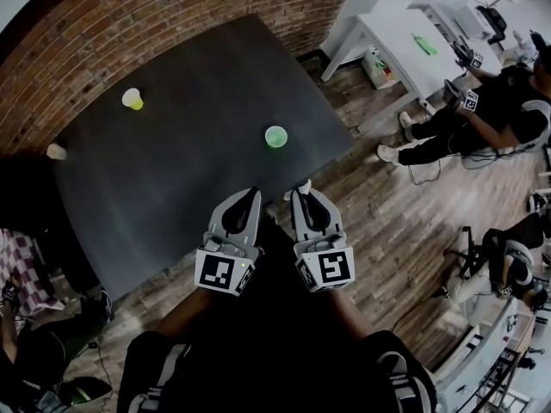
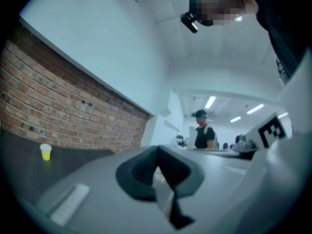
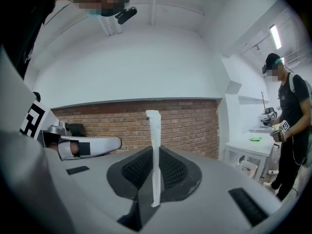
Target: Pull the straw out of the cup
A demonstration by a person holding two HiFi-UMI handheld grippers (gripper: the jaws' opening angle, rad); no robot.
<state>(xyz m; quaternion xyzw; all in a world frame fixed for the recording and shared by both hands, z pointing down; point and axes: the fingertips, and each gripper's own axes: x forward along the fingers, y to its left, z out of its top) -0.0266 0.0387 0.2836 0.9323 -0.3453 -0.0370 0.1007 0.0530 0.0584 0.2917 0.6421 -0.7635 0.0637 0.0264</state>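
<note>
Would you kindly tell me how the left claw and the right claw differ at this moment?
The right claw is shut on a white straw that sticks up past its tips; the left claw is shut on nothing. In the head view the right claw lies nearer the green cup than the left claw does. Both are held by the table's near edge.

On the table [image 1: 189, 179] we see one cup [image 1: 275, 136] right of centre, a second cup [image 1: 132, 99] far left, a third cup [image 1: 56, 151] at the left edge; left gripper [image 1: 246, 200] beside right gripper [image 1: 301, 198], near edge.
</note>
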